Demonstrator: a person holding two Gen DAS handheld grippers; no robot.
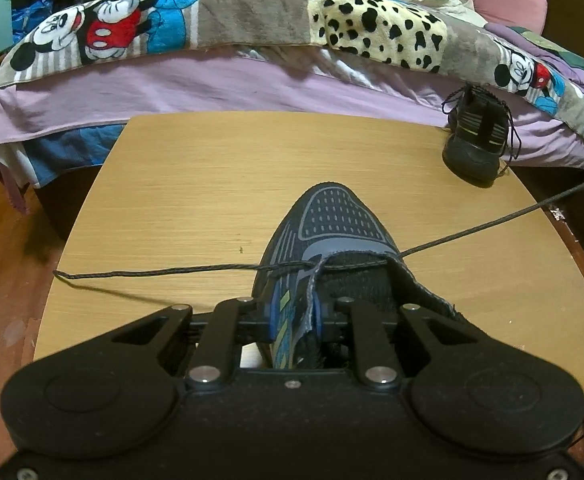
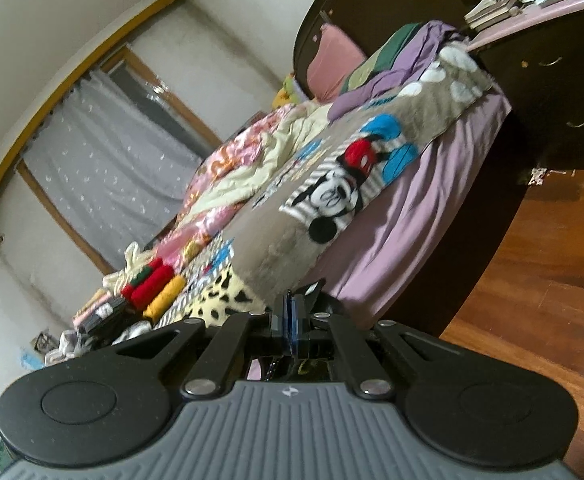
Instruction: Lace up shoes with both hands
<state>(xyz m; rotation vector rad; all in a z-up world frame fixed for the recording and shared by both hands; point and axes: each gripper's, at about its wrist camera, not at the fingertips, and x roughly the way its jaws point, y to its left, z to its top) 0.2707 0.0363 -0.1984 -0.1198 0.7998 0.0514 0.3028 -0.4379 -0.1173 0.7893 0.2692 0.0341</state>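
left gripper (image 1: 294, 316): matte black, silver screws | right gripper (image 2: 290, 320): black, grey ribbed housing

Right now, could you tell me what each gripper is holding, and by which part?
The left gripper clamps the shoe by the left eyelet flap beside the tongue. The right gripper is shut; whether it pinches the taut lace cannot be told.

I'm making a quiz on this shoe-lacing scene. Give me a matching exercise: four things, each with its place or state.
Things:
1. near shoe
2. far shoe
3. lace
4. right gripper

Places or states:
A. at the table's far right corner
B. shut, aimed at the bed
C. its flap clamped in the left gripper
D. stretched across the table

Pairs: 1-C, 2-A, 3-D, 4-B
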